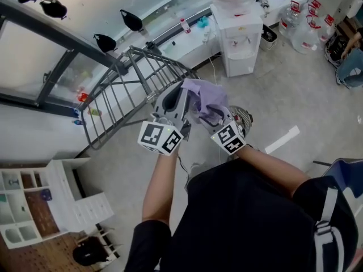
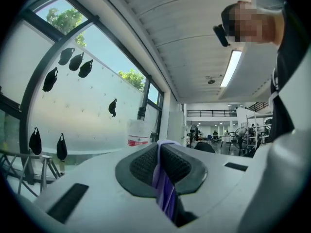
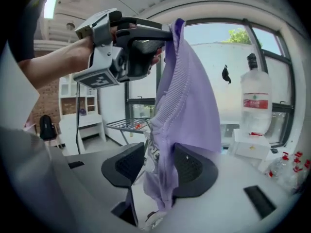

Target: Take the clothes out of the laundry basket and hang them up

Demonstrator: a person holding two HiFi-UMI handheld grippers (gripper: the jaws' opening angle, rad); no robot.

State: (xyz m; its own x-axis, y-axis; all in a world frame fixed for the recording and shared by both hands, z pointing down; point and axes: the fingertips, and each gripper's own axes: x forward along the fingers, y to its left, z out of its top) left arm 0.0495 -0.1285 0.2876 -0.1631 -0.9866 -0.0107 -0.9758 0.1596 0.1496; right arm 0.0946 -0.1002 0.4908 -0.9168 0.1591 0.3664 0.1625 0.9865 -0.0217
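Observation:
A lilac garment [image 1: 205, 97] is held up in front of the person, above the floor. My left gripper [image 1: 182, 95] is shut on its top edge; in the left gripper view a thin fold of the lilac garment [image 2: 163, 181] is pinched between the ribbed pads of the left gripper [image 2: 160, 163]. In the right gripper view the garment [image 3: 189, 106] hangs down from the left gripper [image 3: 165, 35] and passes between the jaws of my right gripper [image 3: 159, 168]. Those jaws stand apart, with a gap beside the left pad [image 3: 127, 165]. No laundry basket is in view.
A grey metal drying rack [image 1: 130, 89] stands just beyond the grippers, by the window wall. A water dispenser [image 1: 238, 35] and spare bottles [image 1: 306, 33] are further off. A white shelf unit [image 1: 39, 208] is at the lower left. A small fan [image 1: 244, 118] sits on the floor.

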